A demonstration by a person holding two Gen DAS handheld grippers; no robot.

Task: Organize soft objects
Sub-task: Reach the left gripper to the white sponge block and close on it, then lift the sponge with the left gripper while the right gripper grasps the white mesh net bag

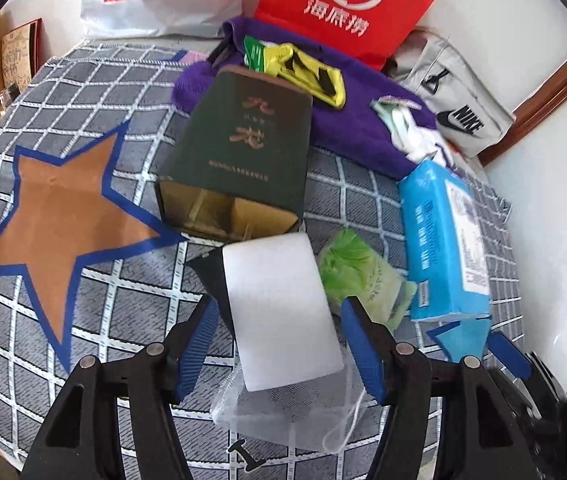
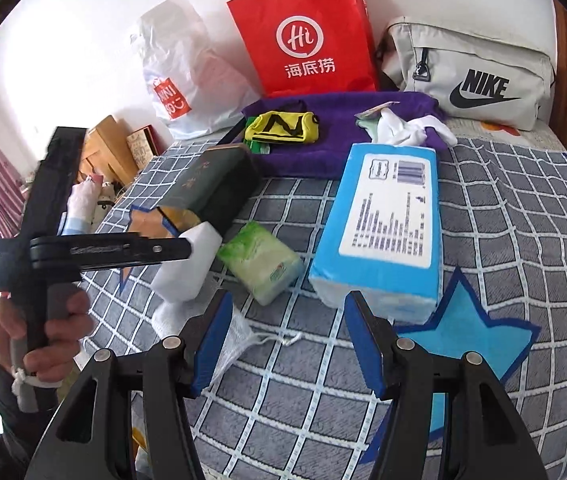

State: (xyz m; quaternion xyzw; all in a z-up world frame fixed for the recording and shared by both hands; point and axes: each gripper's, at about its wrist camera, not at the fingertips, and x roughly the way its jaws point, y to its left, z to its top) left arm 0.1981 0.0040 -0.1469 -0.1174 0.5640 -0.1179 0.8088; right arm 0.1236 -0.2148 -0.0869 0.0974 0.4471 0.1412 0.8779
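In the left wrist view, the left gripper (image 1: 281, 340) points steeply down at the bed, its blue pads standing apart on either side of a white sponge block (image 1: 279, 312). Neither pad presses the block, which lies on a white mesh bag (image 1: 283, 420). Just beyond lies a dark green box (image 1: 239, 152) tipped on its side, with a green tissue pack (image 1: 359, 272) and a blue tissue pack (image 1: 443, 240) to the right. The grey checked bedspread (image 1: 83, 80) carries a brown star patch (image 1: 59, 216).

In the right wrist view, the right gripper (image 2: 287, 340) hovers half open and empty above the bedspread, near a blue star patch (image 2: 467, 332). A hand (image 2: 43, 320) grips the left tool's handle. A purple towel (image 2: 323, 136), red paper bag (image 2: 303, 32) and grey Nike bag (image 2: 471, 72) sit against the white wall.
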